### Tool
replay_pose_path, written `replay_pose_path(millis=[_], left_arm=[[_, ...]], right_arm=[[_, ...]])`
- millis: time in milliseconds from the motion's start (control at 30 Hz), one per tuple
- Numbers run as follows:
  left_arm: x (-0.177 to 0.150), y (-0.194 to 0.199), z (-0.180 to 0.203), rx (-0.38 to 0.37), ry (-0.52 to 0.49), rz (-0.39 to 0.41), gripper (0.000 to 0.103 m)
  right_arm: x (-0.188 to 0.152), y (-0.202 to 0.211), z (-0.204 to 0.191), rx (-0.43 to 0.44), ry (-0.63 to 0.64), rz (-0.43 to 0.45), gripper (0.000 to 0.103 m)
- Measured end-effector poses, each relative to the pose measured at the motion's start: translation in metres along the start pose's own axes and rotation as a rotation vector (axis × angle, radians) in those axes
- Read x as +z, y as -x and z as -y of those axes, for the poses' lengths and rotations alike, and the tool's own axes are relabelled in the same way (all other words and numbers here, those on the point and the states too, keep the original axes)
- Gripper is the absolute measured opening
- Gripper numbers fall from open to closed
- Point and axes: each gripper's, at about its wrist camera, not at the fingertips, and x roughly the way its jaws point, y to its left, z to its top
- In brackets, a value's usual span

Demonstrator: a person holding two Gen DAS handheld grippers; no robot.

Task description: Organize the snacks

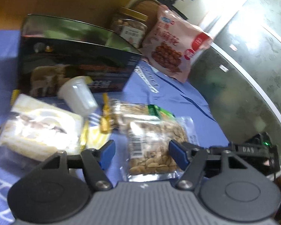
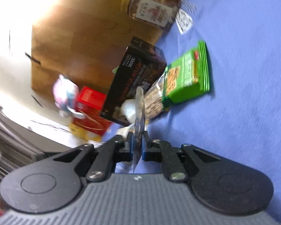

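In the left wrist view my left gripper [image 1: 142,154] stands open over the blue cloth [image 1: 178,97]. A clear packet of peanuts [image 1: 151,146] lies between its blue pads [image 1: 108,152], which do not press on it. A second nut bag with a green top [image 1: 138,110] lies just beyond. In the right wrist view, which is rolled on its side, my right gripper [image 2: 137,140] is shut on a thin flat packet [image 2: 139,110] seen edge-on. Ahead of it lie a green nut bag [image 2: 187,75] and a dark box [image 2: 134,78].
A white plastic cup [image 1: 78,95], a wrapped cake slice [image 1: 37,129], the dark box [image 1: 75,56], a gold-lidded nut jar [image 1: 129,26] and a pink snack bag [image 1: 174,48] crowd the cloth. The cloth's edge [image 1: 206,97] runs along the right. A red box [image 2: 90,108] stands past the dark box.
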Motion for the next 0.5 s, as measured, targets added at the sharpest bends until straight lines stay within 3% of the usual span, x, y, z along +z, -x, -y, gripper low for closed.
replay_pose_path(millis=[167, 233, 367, 500], left_arm=[[0.010, 0.020, 0.001, -0.045, 0.023, 0.048, 0.060], [0.022, 0.035, 0.007, -0.025, -0.012, 0.099, 0.060], [0.060, 0.062, 0.014, 0.096, -0.099, 0.238, 0.061], [0.097, 0.064, -0.007, 0.251, -0.102, 0.316, 0.063]], right_arm=[[0.008, -0.001, -0.005, 0.088, -0.056, -0.025, 0.011], [0.014, -0.004, -0.014, 0.136, -0.073, -0.041, 0.011], [0.046, -0.028, -0.056, 0.173, 0.033, -0.069, 0.011], [0.078, -0.084, -0.116, 0.111, 0.248, -0.086, 0.011]])
